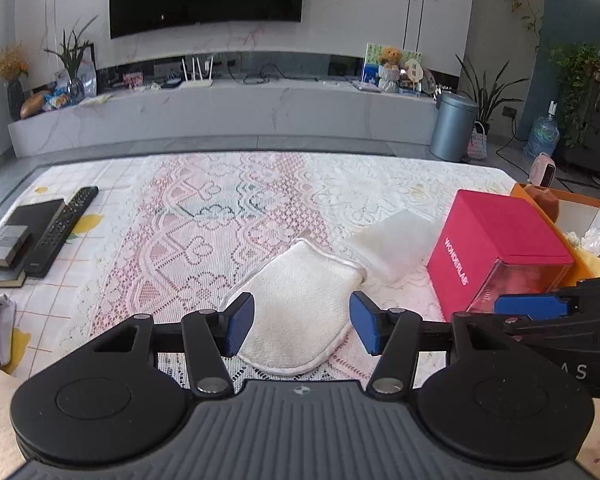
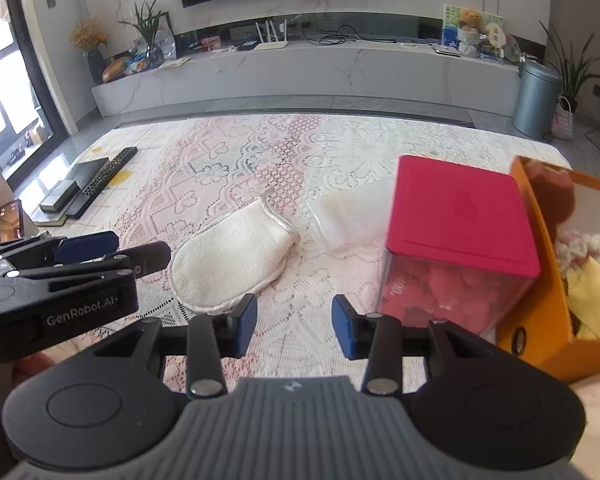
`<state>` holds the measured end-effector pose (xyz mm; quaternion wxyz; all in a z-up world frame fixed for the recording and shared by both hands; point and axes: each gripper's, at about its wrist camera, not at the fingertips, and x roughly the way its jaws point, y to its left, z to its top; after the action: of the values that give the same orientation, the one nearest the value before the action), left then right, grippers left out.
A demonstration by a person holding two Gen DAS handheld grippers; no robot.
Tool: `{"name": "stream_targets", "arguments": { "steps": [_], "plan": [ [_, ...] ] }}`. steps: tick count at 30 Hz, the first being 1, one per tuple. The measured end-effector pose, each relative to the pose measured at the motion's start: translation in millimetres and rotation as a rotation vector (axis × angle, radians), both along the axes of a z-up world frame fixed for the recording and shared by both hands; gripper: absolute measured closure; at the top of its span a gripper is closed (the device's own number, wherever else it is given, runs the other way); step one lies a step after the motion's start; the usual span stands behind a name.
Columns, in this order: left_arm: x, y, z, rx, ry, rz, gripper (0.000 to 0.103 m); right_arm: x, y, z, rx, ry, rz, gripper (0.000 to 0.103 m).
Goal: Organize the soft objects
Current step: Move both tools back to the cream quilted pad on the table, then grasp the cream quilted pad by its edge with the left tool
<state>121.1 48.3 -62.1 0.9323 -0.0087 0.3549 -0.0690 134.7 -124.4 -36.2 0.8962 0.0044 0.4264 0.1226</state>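
A white terry mitt (image 1: 300, 300) lies flat on the lace tablecloth (image 1: 204, 216). My left gripper (image 1: 302, 324) hovers over its near end, jaws open, one blue pad on each side of the mitt and neither pressing it. In the right wrist view the mitt (image 2: 232, 256) is ahead and to the left. My right gripper (image 2: 294, 326) stands open over bare lace, with nothing between its fingers. A clear pouch (image 2: 348, 220) lies beside the mitt. To the right stands a pink-lidded clear box (image 2: 460, 216) holding pink soft things.
An orange box (image 2: 540, 320) at the far right holds a brown plush toy (image 2: 552, 188) and a yellow cloth (image 2: 592, 296). A remote control (image 1: 62, 232) and dark books (image 1: 20, 232) lie at the table's left end. Beyond the table are a TV bench and a bin (image 1: 454, 128).
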Motion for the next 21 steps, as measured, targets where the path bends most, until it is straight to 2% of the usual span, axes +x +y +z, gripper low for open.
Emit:
{"name": "stream_targets", "arguments": {
  "steps": [2, 5, 8, 12, 16, 21],
  "plan": [
    [7, 7, -4, -0.014, 0.031, 0.003, 0.038, 9, 7, -5, -0.011, 0.001, 0.016, 0.062],
    [19, 13, -10, 0.011, 0.062, 0.011, 0.037, 23, 18, -12, -0.029, 0.005, 0.034, 0.062],
    [36, 23, -17, -0.019, 0.101, 0.001, 0.032, 40, 25, -22, -0.045, 0.018, 0.043, 0.061],
    [67, 31, -30, -0.003, 0.132, -0.012, 0.024, 64, 32, -38, -0.070, 0.031, 0.043, 0.061],
    [90, 43, -54, -0.062, 0.185, 0.021, 0.023, 88, 42, -53, -0.081, 0.038, 0.059, 0.061],
    [102, 51, -73, -0.086, 0.243, 0.059, 0.021, 113, 42, -71, -0.038, 0.083, 0.031, 0.062]
  ]
}}
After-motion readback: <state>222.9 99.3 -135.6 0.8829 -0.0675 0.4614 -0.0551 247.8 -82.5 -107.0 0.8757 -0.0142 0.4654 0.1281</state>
